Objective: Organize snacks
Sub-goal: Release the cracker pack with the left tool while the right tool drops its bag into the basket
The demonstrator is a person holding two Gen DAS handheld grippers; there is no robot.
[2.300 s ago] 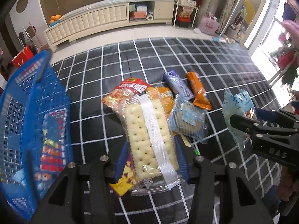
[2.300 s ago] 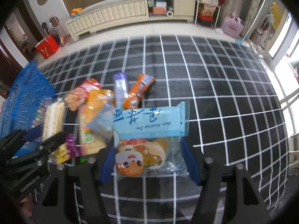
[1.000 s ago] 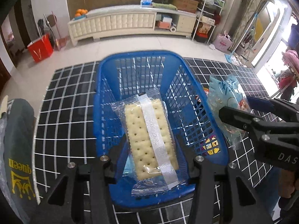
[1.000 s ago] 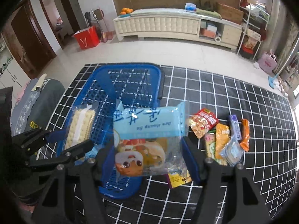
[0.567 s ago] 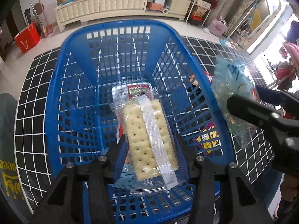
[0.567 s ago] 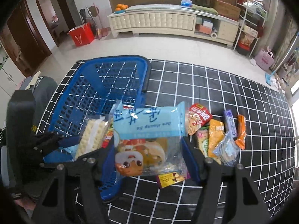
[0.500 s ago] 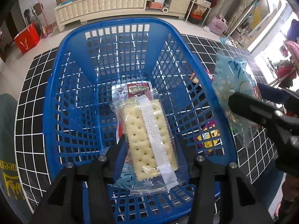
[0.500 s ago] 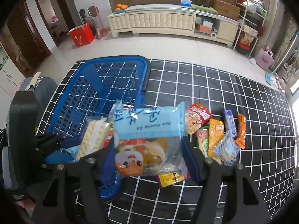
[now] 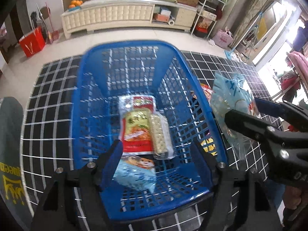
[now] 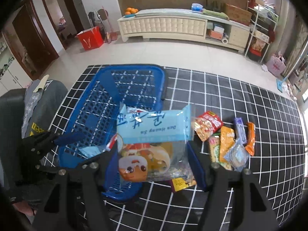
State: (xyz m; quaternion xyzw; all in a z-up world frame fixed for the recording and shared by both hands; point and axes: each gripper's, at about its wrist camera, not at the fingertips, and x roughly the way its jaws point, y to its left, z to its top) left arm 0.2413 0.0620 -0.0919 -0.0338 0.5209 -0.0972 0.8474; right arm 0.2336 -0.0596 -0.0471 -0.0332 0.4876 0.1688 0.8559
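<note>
Cracker pack [image 9: 160, 134] loose in blue basket [image 9: 92, 88], beyond just-spread, empty left tongs [image 9: 157, 163]; right tongs [image 10: 152, 161] clenched on bun packet [image 10: 152, 144]

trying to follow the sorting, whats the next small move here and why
Probably carry the right gripper left over the blue basket and open it. It is shut on the light blue pastry pack beside the basket, while the cracker pack already lies inside, clear of the open left gripper.
</note>
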